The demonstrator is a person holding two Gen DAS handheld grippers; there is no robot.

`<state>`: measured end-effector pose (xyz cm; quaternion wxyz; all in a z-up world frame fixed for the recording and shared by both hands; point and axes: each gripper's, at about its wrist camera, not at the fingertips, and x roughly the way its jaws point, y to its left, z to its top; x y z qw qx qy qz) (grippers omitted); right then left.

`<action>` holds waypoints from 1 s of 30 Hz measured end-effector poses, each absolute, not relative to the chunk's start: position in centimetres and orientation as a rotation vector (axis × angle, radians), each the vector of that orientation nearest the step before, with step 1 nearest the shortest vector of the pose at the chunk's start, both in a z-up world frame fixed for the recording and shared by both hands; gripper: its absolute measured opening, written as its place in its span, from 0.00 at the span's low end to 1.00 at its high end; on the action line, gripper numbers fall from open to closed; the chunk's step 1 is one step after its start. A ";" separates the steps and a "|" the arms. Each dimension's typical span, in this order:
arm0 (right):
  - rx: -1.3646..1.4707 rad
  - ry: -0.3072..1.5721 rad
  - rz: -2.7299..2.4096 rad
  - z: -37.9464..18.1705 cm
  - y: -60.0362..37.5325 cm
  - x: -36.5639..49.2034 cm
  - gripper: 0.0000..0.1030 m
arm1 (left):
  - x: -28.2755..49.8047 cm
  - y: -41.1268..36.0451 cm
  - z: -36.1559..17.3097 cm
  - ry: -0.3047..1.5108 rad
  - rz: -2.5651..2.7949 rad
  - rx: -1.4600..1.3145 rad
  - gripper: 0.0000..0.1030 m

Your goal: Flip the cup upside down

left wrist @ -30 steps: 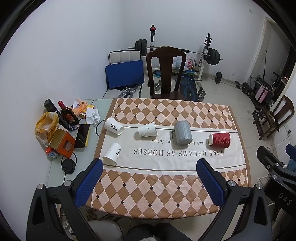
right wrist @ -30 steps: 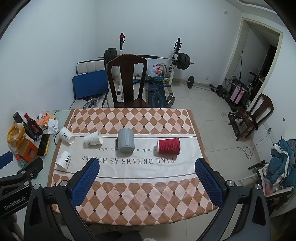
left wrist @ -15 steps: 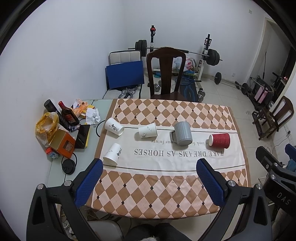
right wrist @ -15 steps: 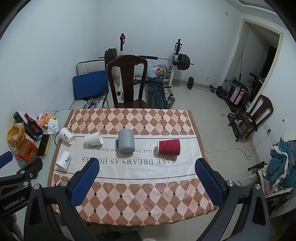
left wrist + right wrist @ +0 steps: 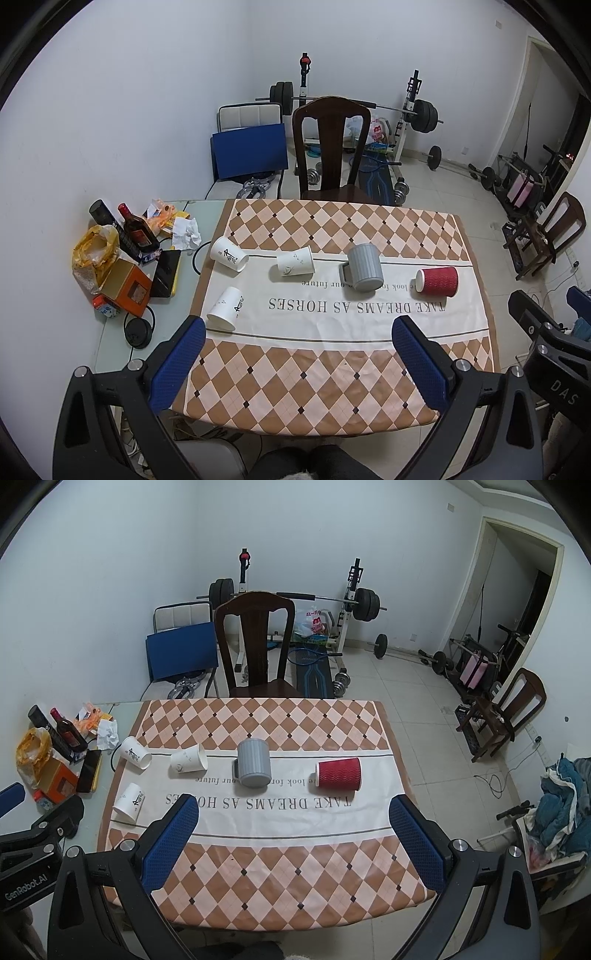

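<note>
On the tablecloth (image 5: pixel 332 325) I read "TAKE DREAMS AS HORSES" in large capitals, upside down to me; above it a smaller line shows "look fo" and "our future". My left claw (image 5: pixel 33 864) body bears "GenRobot.AI"; my right claw (image 5: pixel 554 373) shows "DAS".

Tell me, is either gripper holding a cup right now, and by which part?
Nothing is held. The left gripper and right gripper are both open above the table, well short of the cups.
</note>
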<state>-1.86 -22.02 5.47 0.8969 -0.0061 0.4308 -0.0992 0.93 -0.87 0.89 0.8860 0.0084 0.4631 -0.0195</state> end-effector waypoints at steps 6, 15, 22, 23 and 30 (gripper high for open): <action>-0.013 0.891 -0.206 5.5 -22.0 -1.8 1.00 | 0.8 -0.8 0.9 0.964 -0.043 0.017 1.00; -0.011 0.892 -0.203 5.6 -21.9 -1.7 1.00 | 0.9 -0.8 0.9 0.964 -0.040 0.017 1.00; 0.006 0.896 -0.193 6.3 -21.8 -1.1 1.00 | 1.1 -0.9 1.1 0.966 -0.020 0.011 1.00; 0.016 0.900 -0.191 6.2 -21.9 -0.8 1.00 | 1.4 -0.9 0.9 0.969 -0.006 0.013 1.00; 0.024 0.996 -0.144 1.0 -22.1 1.8 1.00 | 2.9 1.3 -3.2 1.003 0.138 0.024 1.00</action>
